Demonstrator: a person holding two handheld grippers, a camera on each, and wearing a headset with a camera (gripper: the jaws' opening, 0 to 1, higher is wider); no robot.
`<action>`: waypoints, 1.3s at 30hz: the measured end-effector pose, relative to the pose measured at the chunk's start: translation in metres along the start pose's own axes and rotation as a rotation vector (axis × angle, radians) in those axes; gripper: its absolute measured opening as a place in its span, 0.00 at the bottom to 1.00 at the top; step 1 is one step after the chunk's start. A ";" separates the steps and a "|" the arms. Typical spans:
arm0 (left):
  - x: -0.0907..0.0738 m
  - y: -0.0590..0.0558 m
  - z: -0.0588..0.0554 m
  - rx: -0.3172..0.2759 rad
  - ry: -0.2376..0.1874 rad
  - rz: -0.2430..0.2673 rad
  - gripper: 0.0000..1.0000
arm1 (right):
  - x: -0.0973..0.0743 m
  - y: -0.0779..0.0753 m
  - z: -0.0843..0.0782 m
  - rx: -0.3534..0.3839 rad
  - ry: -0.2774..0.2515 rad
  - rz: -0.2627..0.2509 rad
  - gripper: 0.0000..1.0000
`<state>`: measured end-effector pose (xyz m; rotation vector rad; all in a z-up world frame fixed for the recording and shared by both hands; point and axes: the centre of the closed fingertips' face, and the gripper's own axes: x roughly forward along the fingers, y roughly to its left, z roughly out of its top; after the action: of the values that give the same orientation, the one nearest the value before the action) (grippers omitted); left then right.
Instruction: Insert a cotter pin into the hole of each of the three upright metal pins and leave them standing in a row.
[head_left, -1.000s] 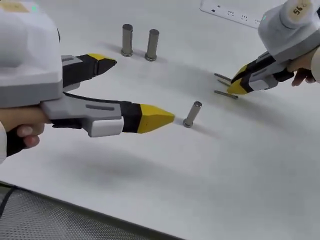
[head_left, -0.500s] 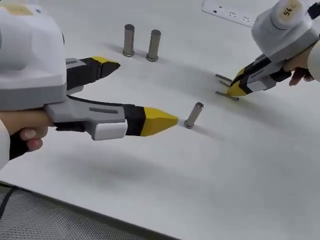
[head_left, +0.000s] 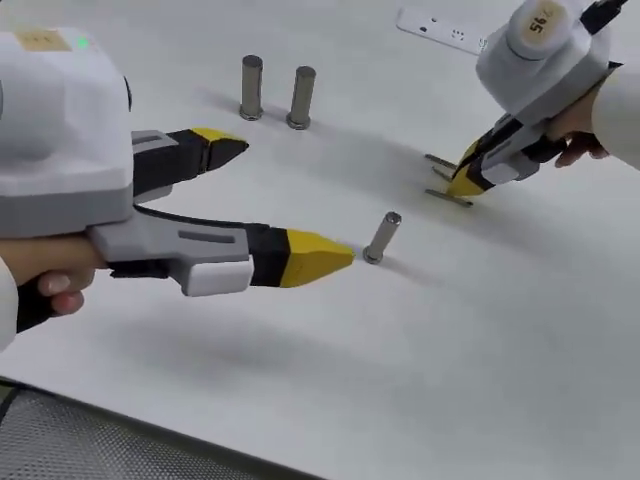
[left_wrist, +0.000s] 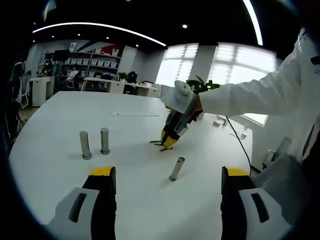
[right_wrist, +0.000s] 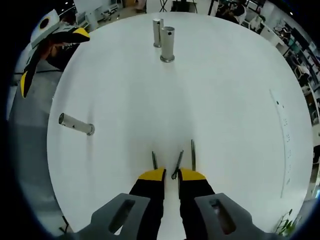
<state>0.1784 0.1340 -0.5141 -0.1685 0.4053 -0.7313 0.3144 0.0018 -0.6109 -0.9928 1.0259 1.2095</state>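
Three upright metal pins stand on the white table: two side by side at the back (head_left: 251, 87) (head_left: 303, 97), and one alone nearer me (head_left: 382, 238) (left_wrist: 176, 168). My left gripper (head_left: 285, 200) (left_wrist: 169, 172) is open wide, its lower fingertip (head_left: 335, 258) just left of the lone pin. Three cotter pins (right_wrist: 154, 160) (right_wrist: 177, 162) (right_wrist: 193, 155) lie flat on the table. My right gripper (head_left: 460, 185) (right_wrist: 172, 174) is tipped down over them, narrowly open, with the looped head of the middle cotter pin between its tips.
A white power strip (head_left: 440, 30) lies at the table's far edge. The table's near edge (head_left: 150, 425) runs along the bottom left, with grey mesh (head_left: 60, 445) below it. Bare table (head_left: 480, 340) spreads to the right of the lone pin.
My right gripper has tilted more steeply and shifted slightly left over the cotter pins. My left gripper holds about the same pose, open beside the lone pin.
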 end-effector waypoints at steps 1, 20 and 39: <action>0.000 0.000 0.000 -0.001 0.001 0.000 0.85 | 0.000 0.001 0.001 -0.004 0.001 0.002 0.04; 0.005 -0.001 0.002 0.008 -0.005 -0.005 0.80 | 0.008 -0.015 -0.002 0.021 0.064 0.010 0.03; 0.007 0.002 0.003 0.015 -0.004 -0.005 0.81 | 0.009 -0.014 0.000 -0.104 0.201 -0.067 0.00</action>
<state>0.1854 0.1309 -0.5141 -0.1568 0.3959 -0.7391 0.3286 0.0030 -0.6186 -1.2401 1.0849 1.1335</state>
